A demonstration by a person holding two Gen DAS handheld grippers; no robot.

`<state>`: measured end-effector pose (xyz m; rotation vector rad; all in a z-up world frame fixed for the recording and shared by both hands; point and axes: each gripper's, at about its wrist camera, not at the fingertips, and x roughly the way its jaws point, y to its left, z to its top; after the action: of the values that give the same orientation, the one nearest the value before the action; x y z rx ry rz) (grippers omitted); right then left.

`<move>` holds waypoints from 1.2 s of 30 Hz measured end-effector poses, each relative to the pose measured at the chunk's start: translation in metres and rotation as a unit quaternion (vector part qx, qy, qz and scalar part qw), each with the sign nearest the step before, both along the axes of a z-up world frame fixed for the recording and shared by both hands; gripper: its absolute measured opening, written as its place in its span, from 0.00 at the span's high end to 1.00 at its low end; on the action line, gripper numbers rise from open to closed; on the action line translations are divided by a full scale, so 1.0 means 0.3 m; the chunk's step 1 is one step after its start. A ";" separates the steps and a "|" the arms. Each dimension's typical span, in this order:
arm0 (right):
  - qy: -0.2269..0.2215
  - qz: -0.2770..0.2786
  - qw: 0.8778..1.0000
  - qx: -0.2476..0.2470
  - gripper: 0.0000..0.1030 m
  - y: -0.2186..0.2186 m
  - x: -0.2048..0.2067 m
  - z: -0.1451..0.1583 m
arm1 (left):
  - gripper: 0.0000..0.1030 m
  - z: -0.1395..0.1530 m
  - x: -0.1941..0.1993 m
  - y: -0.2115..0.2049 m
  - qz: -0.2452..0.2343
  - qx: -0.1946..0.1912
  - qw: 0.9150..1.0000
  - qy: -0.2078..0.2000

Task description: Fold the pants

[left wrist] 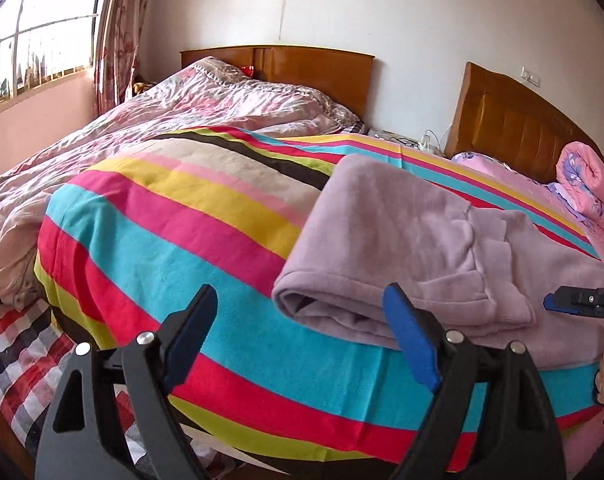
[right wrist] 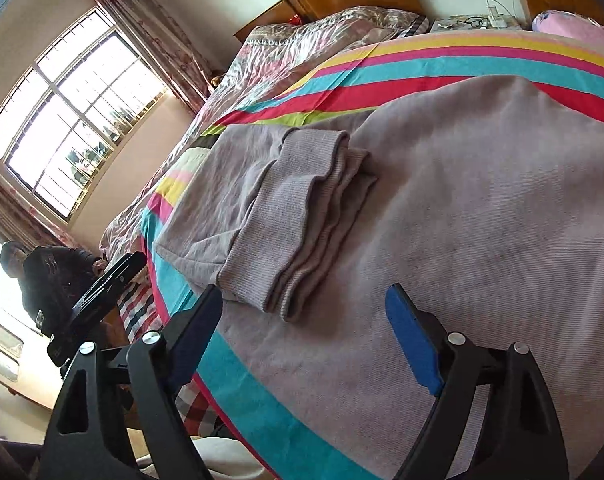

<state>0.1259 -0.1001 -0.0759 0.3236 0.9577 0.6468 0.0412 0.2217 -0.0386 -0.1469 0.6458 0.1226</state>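
Pants (left wrist: 422,240), lilac, lie folded on the striped bed cover (left wrist: 162,240), long axis across both views. Left hand-held gripper (left wrist: 302,344) stands apart and empty, folded edge just ahead-right. Right hand-held gripper (right wrist: 306,344), apart and empty too, sits nearer, over the cloth with the cuffs (right wrist: 302,216) directly ahead.

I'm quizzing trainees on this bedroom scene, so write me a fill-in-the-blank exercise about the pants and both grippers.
1. The folded lilac fleece pants lie on a ____ bedspread of many colours.
2. The left gripper has its jaws ____, with nothing between them.
3. The ribbed cuffs lie stacked just ahead of the ____ gripper.
4. The two headboards against the wall are made of ____.

Missing words: striped; open; right; wood
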 end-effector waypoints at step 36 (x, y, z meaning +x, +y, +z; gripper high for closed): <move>-0.037 0.027 0.999 0.013 0.86 0.308 0.193 0.270 | 0.09 -0.097 -0.003 0.031 -0.043 -0.012 0.999 0.008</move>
<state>0.1838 -0.0078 0.0052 0.2956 0.8896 0.7157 0.0403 0.2308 -0.0676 -0.1416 0.6680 0.0324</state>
